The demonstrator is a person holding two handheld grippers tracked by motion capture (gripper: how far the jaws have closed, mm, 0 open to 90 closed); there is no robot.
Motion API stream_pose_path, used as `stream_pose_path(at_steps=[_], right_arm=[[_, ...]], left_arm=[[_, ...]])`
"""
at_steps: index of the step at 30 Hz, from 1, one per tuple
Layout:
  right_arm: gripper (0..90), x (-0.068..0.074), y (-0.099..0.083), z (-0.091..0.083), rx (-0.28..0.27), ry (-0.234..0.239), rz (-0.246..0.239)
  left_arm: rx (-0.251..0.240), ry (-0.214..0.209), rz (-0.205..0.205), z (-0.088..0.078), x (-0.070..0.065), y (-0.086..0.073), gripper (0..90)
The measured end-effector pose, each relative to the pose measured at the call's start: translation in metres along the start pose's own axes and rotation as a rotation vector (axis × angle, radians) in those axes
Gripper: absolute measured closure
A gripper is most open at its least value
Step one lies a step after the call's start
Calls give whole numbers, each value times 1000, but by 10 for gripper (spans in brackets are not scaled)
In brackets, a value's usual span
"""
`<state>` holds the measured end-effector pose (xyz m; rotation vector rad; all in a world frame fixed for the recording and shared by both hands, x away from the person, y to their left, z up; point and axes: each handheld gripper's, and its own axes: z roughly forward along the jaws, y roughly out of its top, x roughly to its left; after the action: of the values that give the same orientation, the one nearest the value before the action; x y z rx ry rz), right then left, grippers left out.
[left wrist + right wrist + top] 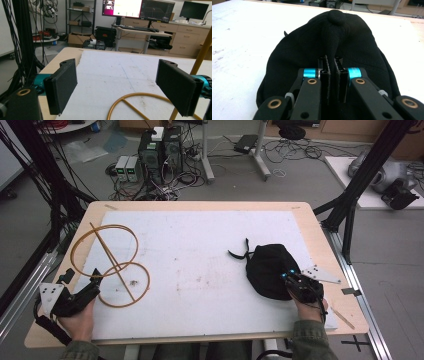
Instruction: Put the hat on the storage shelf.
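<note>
The light wooden table [310,215] carried a stained white foam sheet [200,260]; on the sheet lay a black fabric bag [270,267] at right and a yellow double-loop wire frame [107,265] at left.

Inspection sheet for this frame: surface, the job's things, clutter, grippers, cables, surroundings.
Surface: white sheet with faint stains, laid on a wooden table.
Job's things: black fabric bag lying at the right of the sheet, a fold of it pinched up; its strap trails to the left.
Clutter: yellow wire frame of two rings and a crossing rod at the left.
Grippers: right gripper shut on the bag's fold; left gripper open, jaws wide, nothing between the pads, beside the frame.
Cables: a dark cable trails from the left gripper; loose cables on the floor beyond the table.
Surroundings: computer towers on the floor, desks and monitors behind.
</note>
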<state>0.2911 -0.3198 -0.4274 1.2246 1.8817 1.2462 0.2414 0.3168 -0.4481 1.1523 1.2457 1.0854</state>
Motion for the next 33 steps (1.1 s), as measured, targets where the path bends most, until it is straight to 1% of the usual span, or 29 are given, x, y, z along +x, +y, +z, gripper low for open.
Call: stream_pose_path(at_steps=[5, 13, 17, 18, 21, 24, 26, 28, 29, 30, 31, 33], right_arm=[[869, -1, 0, 0, -3, 5, -6], [868, 0, 1, -1, -7, -2, 8], [869, -1, 1, -2, -21, -11, 13], [869, 0, 2, -2, -23, -12, 23], [870, 0, 2, -3, -35, -16, 19], [870, 2, 5, -5, -67, -19, 23], [870, 3, 5, -6, -74, -19, 28], [870, 5, 9, -10, -113, -18, 43], [870, 5, 9, -10, -113, -18, 43], [870, 7, 11, -12, -148, -29, 29], [870, 7, 11, -12, -148, -29, 29], [870, 12, 14, -17, -198, -34, 15]], left_arm=[[-1, 0, 0, 0, 0, 0, 175], [-2, 0, -1, 0, 0, 0, 176], [-2, 0, -1, 0, 0, 0, 176], [-3, 0, -1, 0, 0, 0, 176], [-3, 0, -2, 0, 0, 0, 176], [-3, 0, -2, 0, 0, 0, 176], [-3, 0, -2, 0, 0, 0, 176], [-3, 0, -2, 0, 0, 0, 176], [-3, 0, -2, 0, 0, 0, 176], [-4, 2, -1, 0, 0, 0, 176], [-4, 2, -1, 0, 0, 0, 176], [-4, 2, -1, 0, 1, 0, 176]])
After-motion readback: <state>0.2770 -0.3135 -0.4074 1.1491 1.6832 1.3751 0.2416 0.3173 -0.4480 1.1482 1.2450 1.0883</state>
